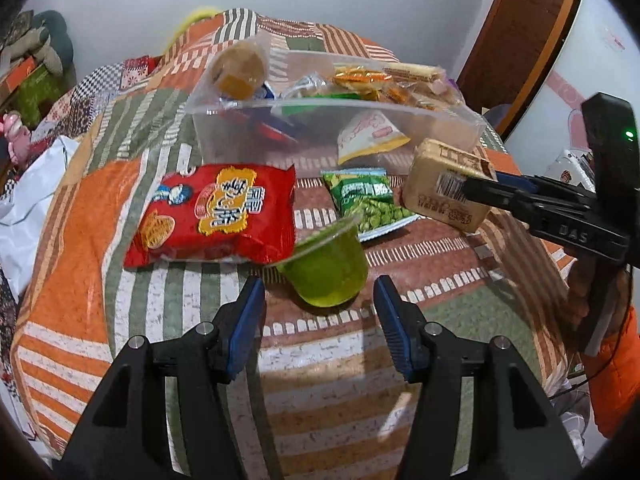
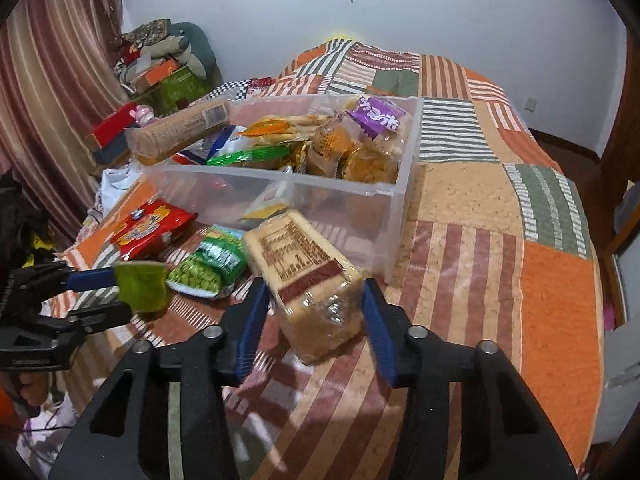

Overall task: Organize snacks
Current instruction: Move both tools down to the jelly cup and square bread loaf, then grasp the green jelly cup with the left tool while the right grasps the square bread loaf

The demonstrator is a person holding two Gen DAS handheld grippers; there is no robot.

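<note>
My left gripper (image 1: 320, 292) is open just short of a green jelly cup (image 1: 326, 270) lying tilted on the bed; the cup also shows between its fingers in the right wrist view (image 2: 142, 286). My right gripper (image 2: 316, 306) is shut on a beige biscuit pack (image 2: 308, 292), held above the bed before the clear plastic bin (image 2: 376, 204); the pack also shows in the left wrist view (image 1: 444, 184). The bin (image 1: 224, 136) holds several snacks. A red snack bag (image 1: 216, 214) and a green pea packet (image 1: 366, 200) lie in front of the bin.
A long biscuit roll (image 2: 180, 130) leans on the bin's left rim. The patchwork quilt (image 2: 500, 220) stretches to the right of the bin. Boxes and clutter (image 2: 160, 76) stand by the curtain at far left. A white bag (image 1: 28, 196) lies left of the bed.
</note>
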